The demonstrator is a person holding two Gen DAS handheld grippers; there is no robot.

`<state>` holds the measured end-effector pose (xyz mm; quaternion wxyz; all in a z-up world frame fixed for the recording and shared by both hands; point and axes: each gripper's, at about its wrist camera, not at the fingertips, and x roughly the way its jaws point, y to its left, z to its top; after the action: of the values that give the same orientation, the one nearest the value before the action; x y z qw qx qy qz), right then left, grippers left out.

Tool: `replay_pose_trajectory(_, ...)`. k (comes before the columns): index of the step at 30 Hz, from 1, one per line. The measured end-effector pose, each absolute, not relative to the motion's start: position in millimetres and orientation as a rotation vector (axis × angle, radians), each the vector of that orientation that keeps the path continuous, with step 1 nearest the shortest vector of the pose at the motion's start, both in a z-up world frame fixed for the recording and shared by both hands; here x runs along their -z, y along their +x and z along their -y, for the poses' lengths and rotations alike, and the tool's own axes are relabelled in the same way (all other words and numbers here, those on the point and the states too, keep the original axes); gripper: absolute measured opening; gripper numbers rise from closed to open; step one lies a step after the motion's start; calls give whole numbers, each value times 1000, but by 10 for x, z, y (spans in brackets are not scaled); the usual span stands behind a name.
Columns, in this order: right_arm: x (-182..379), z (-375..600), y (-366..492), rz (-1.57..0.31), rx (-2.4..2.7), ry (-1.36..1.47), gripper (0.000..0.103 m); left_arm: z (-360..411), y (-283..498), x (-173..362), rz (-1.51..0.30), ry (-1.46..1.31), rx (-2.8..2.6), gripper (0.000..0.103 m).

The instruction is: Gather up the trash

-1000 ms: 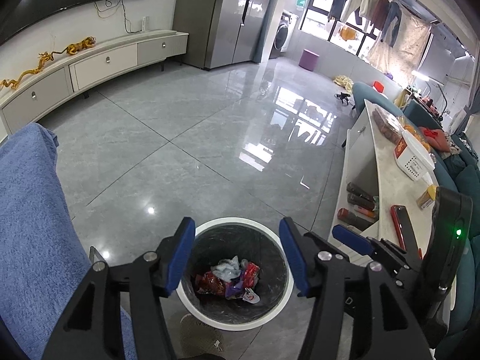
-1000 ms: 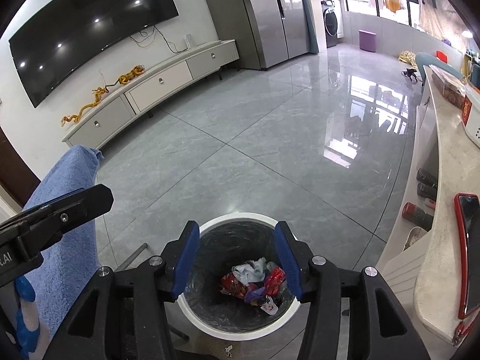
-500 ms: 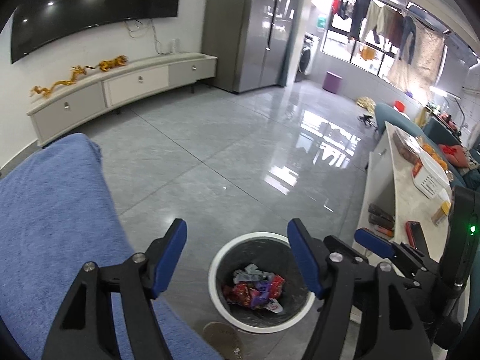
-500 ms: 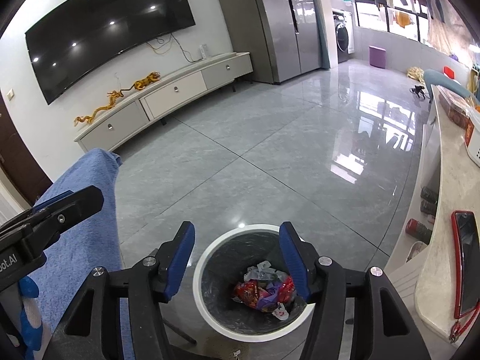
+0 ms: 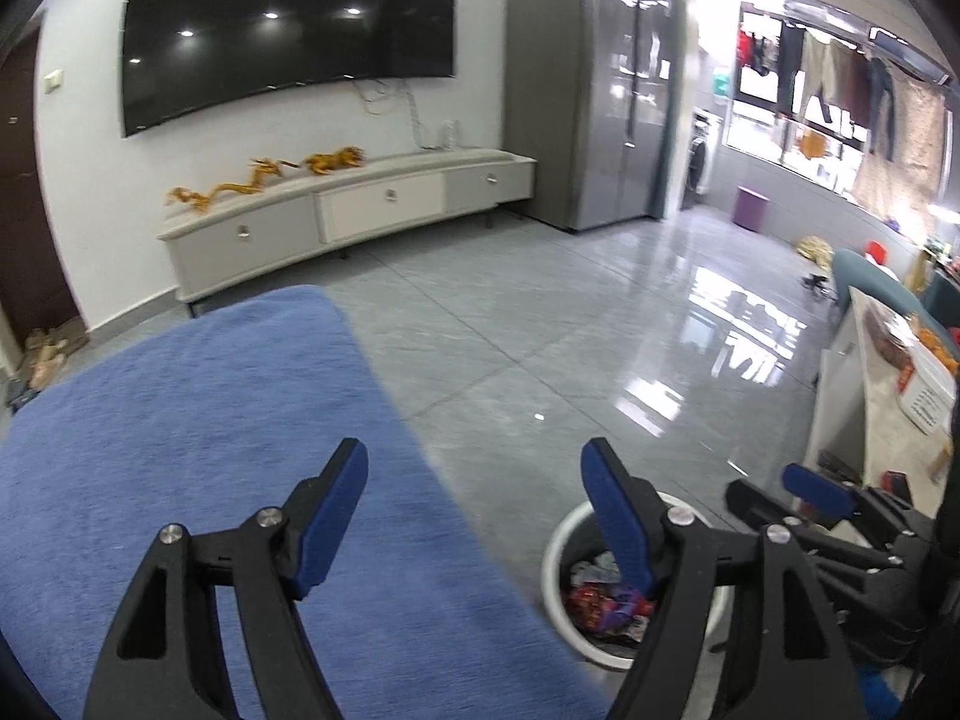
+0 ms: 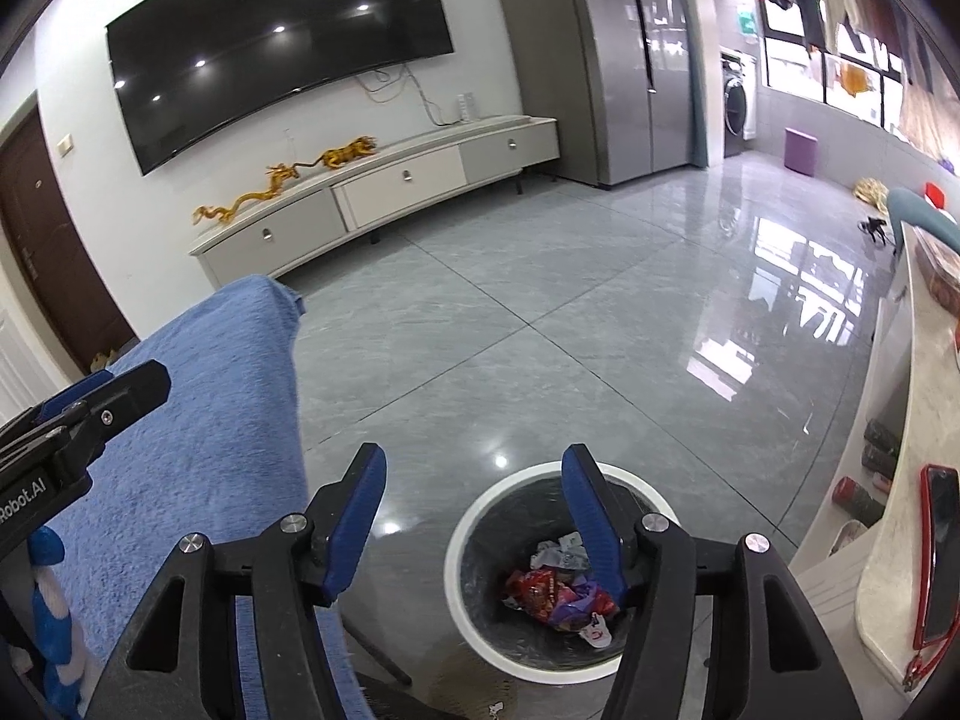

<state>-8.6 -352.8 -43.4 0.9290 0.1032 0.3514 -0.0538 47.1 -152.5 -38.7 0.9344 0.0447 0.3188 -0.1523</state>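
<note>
A round bin with a white rim stands on the grey floor, lined in black. Red, purple and white wrappers lie in its bottom. It also shows in the left wrist view, partly behind my right finger. My left gripper is open and empty, above the edge of a blue towel and left of the bin. My right gripper is open and empty, above the bin's left rim. The right gripper also shows at the right of the left wrist view.
The blue towel covers a surface on the left. A pale table with a red-cased phone runs along the right, bottles on its lower shelf. A TV cabinet and fridge stand far back.
Both grippers have lifted and swung left, away from the bin. The bin has slid toward the lower right of both views, and the blue towel fills more of the left wrist view.
</note>
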Motion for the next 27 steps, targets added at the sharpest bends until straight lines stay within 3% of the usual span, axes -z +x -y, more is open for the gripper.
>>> replay_pose_trajectory(17,318,2716,-25,-691,-9,82,72,112,335,110,-566,4,-5,73)
replay_pose_trajectory(27,310,2552,-13,-659,5,59,87,-242,241,126,-554,-19,-108,77)
